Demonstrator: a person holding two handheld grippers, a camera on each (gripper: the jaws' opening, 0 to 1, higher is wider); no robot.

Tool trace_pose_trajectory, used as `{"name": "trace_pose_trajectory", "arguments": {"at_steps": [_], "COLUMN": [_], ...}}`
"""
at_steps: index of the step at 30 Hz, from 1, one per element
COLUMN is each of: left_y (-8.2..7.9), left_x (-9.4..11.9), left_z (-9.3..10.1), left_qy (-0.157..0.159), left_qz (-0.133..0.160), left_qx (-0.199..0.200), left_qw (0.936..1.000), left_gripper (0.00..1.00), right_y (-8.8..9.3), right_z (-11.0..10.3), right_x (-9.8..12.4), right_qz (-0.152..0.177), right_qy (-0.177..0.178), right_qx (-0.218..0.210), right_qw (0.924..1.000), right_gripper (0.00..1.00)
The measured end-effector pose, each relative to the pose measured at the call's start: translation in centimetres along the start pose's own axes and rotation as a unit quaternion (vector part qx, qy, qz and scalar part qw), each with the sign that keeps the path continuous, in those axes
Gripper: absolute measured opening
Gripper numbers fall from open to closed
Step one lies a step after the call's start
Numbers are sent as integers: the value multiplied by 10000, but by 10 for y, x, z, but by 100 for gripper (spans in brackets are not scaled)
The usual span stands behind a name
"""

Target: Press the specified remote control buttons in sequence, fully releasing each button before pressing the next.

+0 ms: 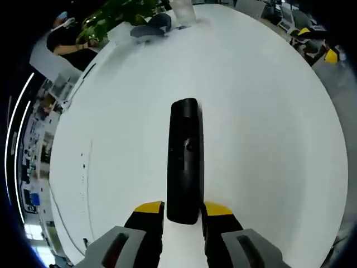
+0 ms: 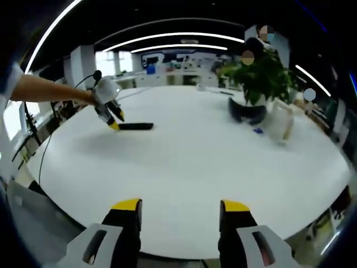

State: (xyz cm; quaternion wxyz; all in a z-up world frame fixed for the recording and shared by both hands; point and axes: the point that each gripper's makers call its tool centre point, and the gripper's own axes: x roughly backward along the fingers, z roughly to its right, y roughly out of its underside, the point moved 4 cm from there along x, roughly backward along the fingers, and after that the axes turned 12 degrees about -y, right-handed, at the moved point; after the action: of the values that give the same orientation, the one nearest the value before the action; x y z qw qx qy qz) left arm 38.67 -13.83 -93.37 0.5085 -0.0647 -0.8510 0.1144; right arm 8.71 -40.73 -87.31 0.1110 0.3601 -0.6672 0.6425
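Observation:
A long black remote control lies on the white round table, pointing away from me. My left gripper has its yellow-tipped jaws closed against the two sides of the remote's near end. In the right gripper view the same remote lies at the far left of the table, with the left gripper on its end, held by a person's arm. My right gripper is open over the near table edge, far from the remote, with nothing between its jaws.
A green plant in a dark pot stands at the far right of the table, beside a white container. In the left gripper view the plant and pot sit beyond the remote. Office desks lie behind.

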Motion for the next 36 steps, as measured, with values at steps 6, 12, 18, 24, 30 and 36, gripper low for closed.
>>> {"name": "trace_pose_trajectory", "arguments": {"at_steps": [6,12,18,24,30,36], "left_y": [5,13,22,25,36,44], "left_x": [3,5,12,9,15,33], "left_z": [0,-2,-6,-4,9,37], "left_qy": [-266,-624,-1190,-1419,-1053,-909], "left_qz": [47,39,93,216,81,345], "left_qx": [586,1521,2271,2804,3819,4293], "left_qw": [9979,9864,9665,9491,9181,8979], "left_gripper": [33,37,51,51,55,63], "right_y": [-4,-4,-8,-9,-11,-12], "right_z": [0,0,2,3,4,7], "right_x": [1,1,2,2,3,4], "right_qz": [143,169,283,331,407,482], "right_qy": [6,13,71,131,168,256], "right_qx": [18,62,87,149,112,69], "right_qw": [9999,9998,9995,9993,9990,9985], "right_gripper": [59,66,75,81,84,89]}}
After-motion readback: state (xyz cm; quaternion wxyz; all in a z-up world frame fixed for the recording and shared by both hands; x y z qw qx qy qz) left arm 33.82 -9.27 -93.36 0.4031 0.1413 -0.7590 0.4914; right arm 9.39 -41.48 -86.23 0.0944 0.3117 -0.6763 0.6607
